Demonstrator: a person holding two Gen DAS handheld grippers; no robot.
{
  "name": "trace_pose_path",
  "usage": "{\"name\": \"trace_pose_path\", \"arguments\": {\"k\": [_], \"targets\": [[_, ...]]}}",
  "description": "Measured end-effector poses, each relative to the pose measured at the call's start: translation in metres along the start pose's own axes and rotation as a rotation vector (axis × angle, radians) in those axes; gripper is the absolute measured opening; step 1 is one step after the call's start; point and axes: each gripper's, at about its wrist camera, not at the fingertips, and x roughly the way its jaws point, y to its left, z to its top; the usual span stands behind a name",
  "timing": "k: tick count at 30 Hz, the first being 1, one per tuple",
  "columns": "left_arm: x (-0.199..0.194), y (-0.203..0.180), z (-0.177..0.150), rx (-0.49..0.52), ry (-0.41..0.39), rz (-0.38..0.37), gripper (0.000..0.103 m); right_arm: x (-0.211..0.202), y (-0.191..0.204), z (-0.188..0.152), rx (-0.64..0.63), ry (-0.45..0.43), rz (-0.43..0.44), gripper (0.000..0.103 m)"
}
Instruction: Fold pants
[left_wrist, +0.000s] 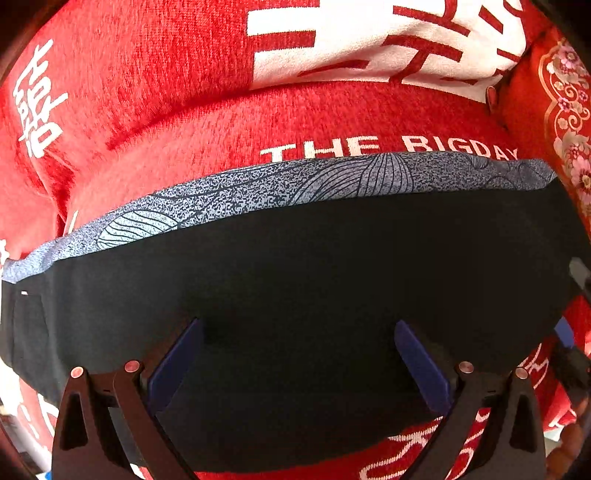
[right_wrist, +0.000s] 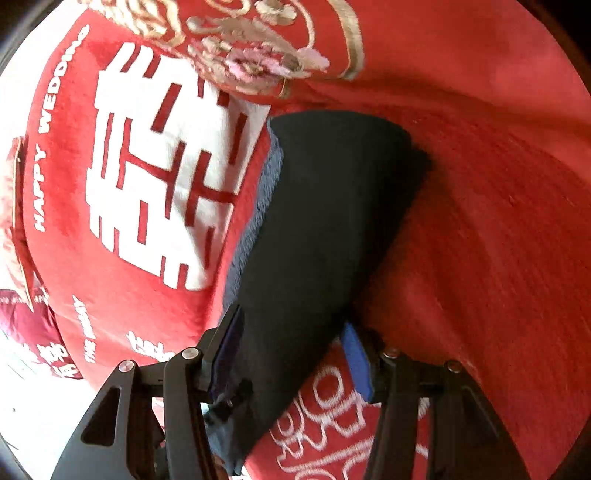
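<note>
The pants (left_wrist: 295, 280), black with a grey patterned band (left_wrist: 280, 184) along their far edge, lie folded flat on a red blanket (left_wrist: 155, 96) printed with white characters and the words "THE BIGDAY". In the left wrist view the left gripper (left_wrist: 299, 354) sits low over the black cloth, its blue-padded fingers (left_wrist: 177, 362) spread wide at 7 and 5 o'clock with the fabric lying flat between them; nothing is pinched. The patterned band runs from 9 o'clock up to 2 o'clock above the fingers. A gold-embroidered red cushion (left_wrist: 569, 122) occupies the 2 o'clock edge. In the right wrist view the pants (right_wrist: 325, 229) extend from 6 o'clock towards 12 o'clock as a narrow dark stack, grey layers showing along their left side. The right gripper (right_wrist: 291, 350) stands with its fingers (right_wrist: 356, 358) apart on either side of the near end of the stack; whether the pads touch the cloth cannot be determined. The blanket (right_wrist: 461, 221) surrounds the stack, with "HAPPY WEDDING" lettering at 9 o'clock and the embroidered cushion (right_wrist: 258, 55) at 12 o'clock.
</note>
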Motion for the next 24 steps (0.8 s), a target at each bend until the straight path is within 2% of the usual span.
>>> {"name": "trace_pose_path", "arguments": {"k": [5,7,9,10,11,13,15,17,18,21,24], "targets": [[-0.002,0.000,-0.001,0.004,-0.012,0.018,0.103,0.007,0.006,0.012,-0.002,-0.024,-0.007,0.058],[-0.007,-0.002,0.000,0.000,0.008,0.026,0.103,0.010,0.006,0.017,0.035,-0.003,-0.019,0.055],[-0.019,-0.004,0.002,-0.003,0.007,0.000,0.099,0.010,0.008,0.022,0.053,0.022,-0.041,0.017],[-0.026,-0.005,0.002,-0.004,-0.003,-0.025,0.089,0.009,0.009,0.023,0.041,0.032,-0.049,0.017],[-0.034,-0.006,0.003,0.001,-0.011,-0.055,0.086,0.007,0.012,0.024,0.026,0.040,-0.051,0.016],[-0.046,-0.012,0.003,0.021,-0.048,-0.120,0.086,0.003,0.025,0.024,-0.036,0.055,-0.065,0.016],[-0.046,-0.019,0.004,0.034,-0.063,-0.155,0.086,0.000,0.040,0.022,-0.099,0.056,-0.074,0.015],[-0.026,-0.024,0.001,0.011,-0.012,-0.227,0.086,-0.002,0.057,0.020,-0.170,0.051,-0.089,0.015],[-0.018,-0.025,-0.003,0.000,-0.012,-0.230,0.086,-0.002,0.064,0.018,-0.201,0.049,-0.099,0.015],[-0.022,-0.040,-0.017,0.080,-0.122,-0.165,0.087,0.004,0.087,0.008,-0.319,0.062,-0.154,0.014],[-0.024,-0.034,-0.018,0.056,-0.133,-0.211,0.087,0.007,0.112,-0.004,-0.447,0.064,-0.203,0.014]]}}
